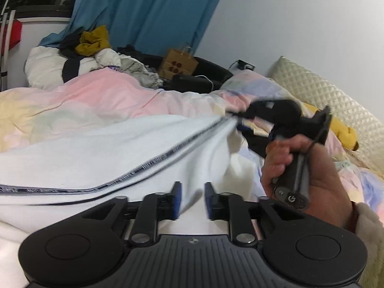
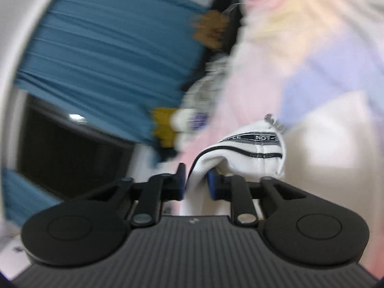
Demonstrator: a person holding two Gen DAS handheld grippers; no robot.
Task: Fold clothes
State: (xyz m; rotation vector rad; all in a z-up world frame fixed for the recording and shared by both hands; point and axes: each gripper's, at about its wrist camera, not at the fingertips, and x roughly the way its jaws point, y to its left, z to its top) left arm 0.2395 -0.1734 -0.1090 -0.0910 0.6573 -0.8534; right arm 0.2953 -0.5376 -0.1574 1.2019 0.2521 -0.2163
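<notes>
Sprawling across most of the left wrist view is the bed, covered by a pastel duvet (image 1: 100,100) in pink, yellow and lilac patches, so that's the landmark for everything else. Behind the duvet hangs a big blue curtain (image 1: 148,9), and at the duvet's far right edge sits a quilted cream headboard (image 1: 331,100). On the far side of the duvet there's a messy heap of clothes (image 1: 72,57) with a mustard piece on top, and just right of that heap a brown paper bag (image 1: 178,62).

Lying on top of the duvet, near side, is the white garment (image 1: 108,158) with dark striped trim, pulled taut toward the right. Its bunched corner runs up into the right gripper (image 1: 236,120), which a person's hand (image 1: 300,175) holds by the handle above the duvet's right part. The right wrist view is blurry, but the white fabric clearly passes between that gripper's two fingers (image 2: 211,184), which are nearly together and pinching it, with the striped hem folded over just past them.

The left gripper (image 1: 192,201) hovers low over the garment at the duvet's near edge. Its fingers stand partly apart with white cloth showing in the gap, and the pads don't look pressed on anything, though blur makes that a bit hard to call.
</notes>
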